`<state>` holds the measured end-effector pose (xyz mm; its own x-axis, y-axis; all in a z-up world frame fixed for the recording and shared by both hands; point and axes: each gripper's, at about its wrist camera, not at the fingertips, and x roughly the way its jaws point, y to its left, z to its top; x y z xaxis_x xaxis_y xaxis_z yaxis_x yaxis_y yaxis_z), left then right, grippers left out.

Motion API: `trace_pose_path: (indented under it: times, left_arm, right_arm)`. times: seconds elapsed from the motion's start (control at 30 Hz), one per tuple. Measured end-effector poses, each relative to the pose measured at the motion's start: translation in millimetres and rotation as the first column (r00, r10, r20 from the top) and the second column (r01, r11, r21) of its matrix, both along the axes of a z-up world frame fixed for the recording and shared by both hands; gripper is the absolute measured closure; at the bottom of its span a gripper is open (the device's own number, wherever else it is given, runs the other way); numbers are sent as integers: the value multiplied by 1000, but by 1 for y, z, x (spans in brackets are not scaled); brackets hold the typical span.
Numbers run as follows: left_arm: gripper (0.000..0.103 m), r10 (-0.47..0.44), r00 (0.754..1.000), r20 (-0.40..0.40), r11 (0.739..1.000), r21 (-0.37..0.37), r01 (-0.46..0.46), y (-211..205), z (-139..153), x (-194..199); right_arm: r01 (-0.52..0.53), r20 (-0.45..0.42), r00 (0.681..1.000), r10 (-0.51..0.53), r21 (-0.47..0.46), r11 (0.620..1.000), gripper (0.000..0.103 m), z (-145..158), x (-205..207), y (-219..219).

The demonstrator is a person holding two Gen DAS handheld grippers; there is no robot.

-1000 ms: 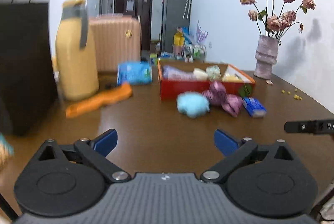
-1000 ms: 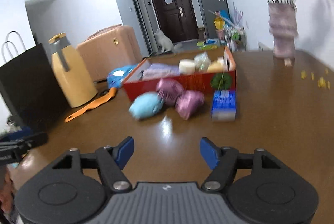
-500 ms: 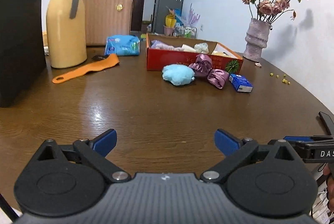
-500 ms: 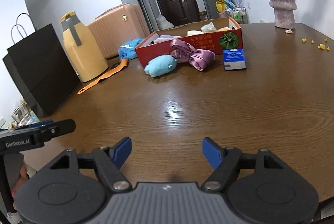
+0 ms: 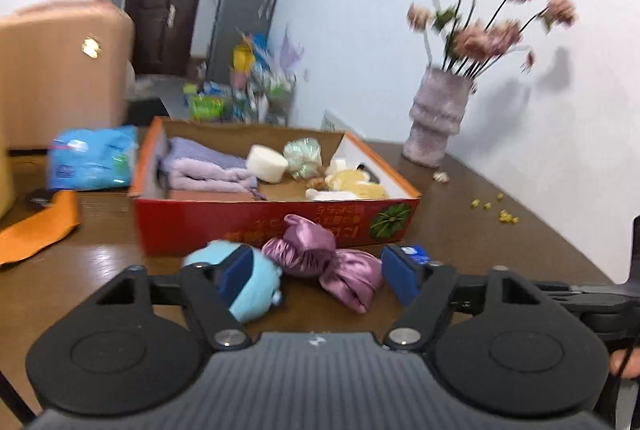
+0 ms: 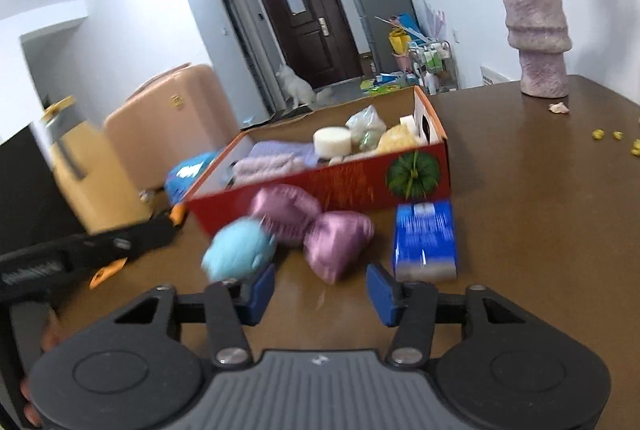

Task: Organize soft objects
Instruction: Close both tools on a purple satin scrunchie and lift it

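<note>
Holding both grippers spread and empty, you have them low over the brown table. Your left gripper sits at the bottom of its frame, its jaws wide apart, with the blue plush toy just past the left blue pad and the purple satin bundle between the pads, farther out. Your right gripper is likewise parted and grips nothing; the same toy and bundle lie just ahead of it, with a blue packet to their right. Behind them, mid-frame, stands the red box, holding folded lilac towels, a white round block and other soft things. A pink vase of flowers stands at upper right, a pink suitcase at the left edge.
</note>
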<state>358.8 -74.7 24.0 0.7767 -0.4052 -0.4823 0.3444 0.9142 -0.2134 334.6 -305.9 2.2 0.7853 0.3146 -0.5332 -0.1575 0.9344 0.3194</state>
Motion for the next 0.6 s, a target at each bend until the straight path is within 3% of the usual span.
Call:
trace_pose_path:
  times: [0.13, 0.17, 0.23, 0.27, 0.37, 0.4, 0.6]
  left_arm:
    - [42, -41, 997, -64, 999, -14, 40, -9, -18, 60]
    - [48, -46, 995, -92, 999, -16, 45, -10, -24, 73]
    - [71, -54, 985, -166, 998, -31, 50, -8, -36, 95]
    - [88, -72, 979, -189, 997, -41, 65, -6, -41, 102]
    - [92, -89, 979, -182, 995, -61, 80, -2, -45, 102]
    - [93, -94, 978, -185, 994, -78, 80, 0, -44, 101]
    - [93, -126, 981, -148, 975, -201, 95, 19, -11, 32]
  right_arm:
    - [13, -35, 999, -13, 8, 1000, 56, -15, 51, 1]
    - [15, -52, 999, -15, 9, 1000, 56, -20, 61, 2]
    - [8, -73, 997, -7, 8, 1000, 58, -29, 76, 4]
    - [-3, -84, 996, 3, 6, 1000, 59, -33, 81, 6]
    - [-43, -76, 996, 41, -27, 999, 78, -40, 80, 14]
    - [-57, -66, 996, 55, -18, 998, 90, -38, 77, 16]
    - [-151, 10, 988, 152, -38, 988, 90, -3, 16, 21]
